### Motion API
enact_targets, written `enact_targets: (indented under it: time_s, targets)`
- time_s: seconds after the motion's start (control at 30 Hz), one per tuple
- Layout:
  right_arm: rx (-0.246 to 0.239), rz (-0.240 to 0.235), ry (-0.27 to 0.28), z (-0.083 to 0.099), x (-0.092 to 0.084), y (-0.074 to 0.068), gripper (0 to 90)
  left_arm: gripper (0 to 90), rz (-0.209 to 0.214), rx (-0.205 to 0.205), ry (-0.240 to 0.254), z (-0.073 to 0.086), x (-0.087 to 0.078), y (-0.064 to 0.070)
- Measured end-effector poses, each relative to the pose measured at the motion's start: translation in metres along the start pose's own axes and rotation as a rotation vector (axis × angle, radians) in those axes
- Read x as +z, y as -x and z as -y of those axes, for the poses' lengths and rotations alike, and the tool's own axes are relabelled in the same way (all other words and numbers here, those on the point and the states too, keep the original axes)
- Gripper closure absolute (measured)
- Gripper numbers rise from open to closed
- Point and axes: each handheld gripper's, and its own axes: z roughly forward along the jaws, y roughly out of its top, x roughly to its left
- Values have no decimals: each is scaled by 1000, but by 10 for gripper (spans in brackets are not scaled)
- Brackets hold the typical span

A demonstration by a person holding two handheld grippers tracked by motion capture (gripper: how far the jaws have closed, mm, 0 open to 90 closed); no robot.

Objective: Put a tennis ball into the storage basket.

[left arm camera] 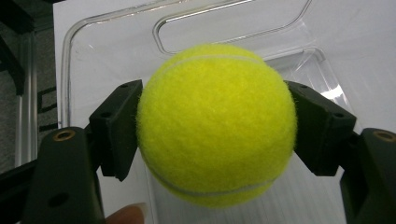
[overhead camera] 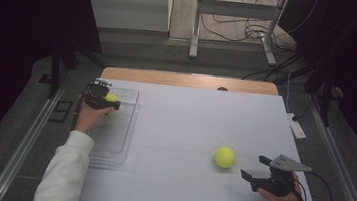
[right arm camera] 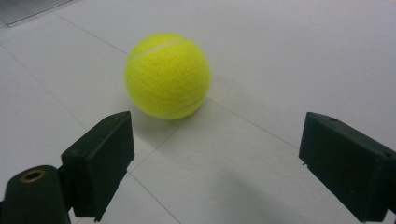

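My left gripper [overhead camera: 108, 98] is shut on a yellow tennis ball [left arm camera: 215, 123], both pads pressed into its sides, and holds it over the clear plastic tray [overhead camera: 117, 139] at the table's left. That held ball [overhead camera: 111, 97] shows as a small yellow spot in the high view. A second tennis ball [overhead camera: 225, 156] lies on the white table surface at the right. My right gripper [overhead camera: 256, 168] sits just right of it near the front edge, open, with nothing between its jaws. In the right gripper view this ball [right arm camera: 168, 75] rests a little beyond my right gripper [right arm camera: 215, 163].
The clear tray [left arm camera: 112, 46] has a raised rim and a moulded recess. A white table mat [overhead camera: 188, 131] covers most of the wooden table. A white power strip [overhead camera: 297, 127] lies off the right edge. Metal stand legs [overhead camera: 234, 31] and cables are on the floor behind.
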Motion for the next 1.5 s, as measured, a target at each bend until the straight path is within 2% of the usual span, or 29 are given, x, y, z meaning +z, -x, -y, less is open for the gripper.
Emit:
enact_targets:
  time_s: [0.63,1.03,1.33,1.5]
  targets:
    - [0,2,0,0,0,0,106,261,-50,49,-47,0,12,7]
    - [0,2,-1,0,0,0,106,257,-79,81,-57,-1,17,10]
    - [-1,1,-2,0,0,0,106,252,-80,83,-58,-1,18,11]
    - [-1,1,-2,0,0,0,106,212,-73,68,-35,-2,16,10]
